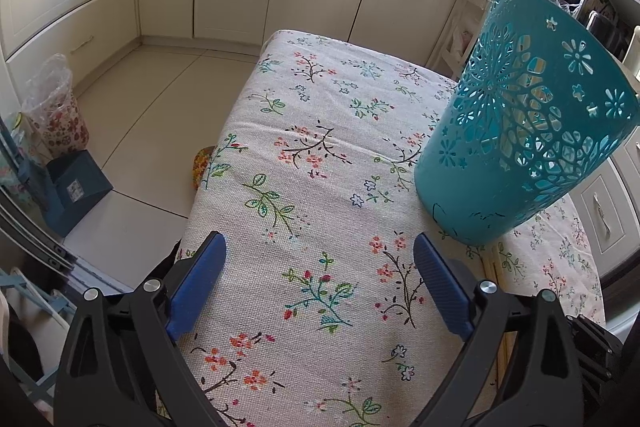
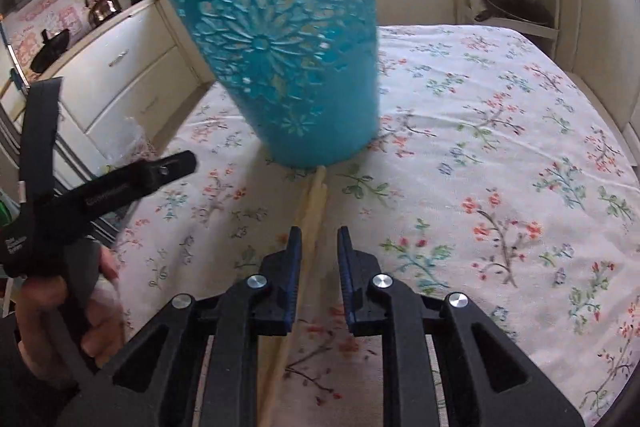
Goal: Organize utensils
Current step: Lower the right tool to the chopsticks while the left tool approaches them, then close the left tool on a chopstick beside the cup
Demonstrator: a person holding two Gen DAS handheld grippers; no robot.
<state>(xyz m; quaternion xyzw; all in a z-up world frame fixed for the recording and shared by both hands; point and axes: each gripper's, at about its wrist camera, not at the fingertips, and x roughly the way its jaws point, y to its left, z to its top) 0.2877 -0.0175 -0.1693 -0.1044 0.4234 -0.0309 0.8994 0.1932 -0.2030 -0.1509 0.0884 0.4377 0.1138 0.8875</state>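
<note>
Barely begun: pale wooden chopsticks (image 2: 310, 211) on the floral tablecloth (image 2: 500, 131), touching the teal cutwork basket (image 2: 280, 43), not yet inside. Right gripper (image 2: 319, 241) narrowly parted around them, ungripped; left gripper (image 1: 320, 255) wide, empty.

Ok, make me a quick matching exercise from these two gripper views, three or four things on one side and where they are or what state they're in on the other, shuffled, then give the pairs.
Things:
1. teal basket
2. chopsticks
3. left gripper
4. kettle

Places or states:
A. on the counter in the background
B. fingers spread wide, nothing between them
C. standing on the floral tablecloth, cut-out flower pattern in its wall
D. lying on the cloth between the right gripper fingers, tips reaching the basket's base

Pairs: 1-C, 2-D, 3-B, 4-A
</note>
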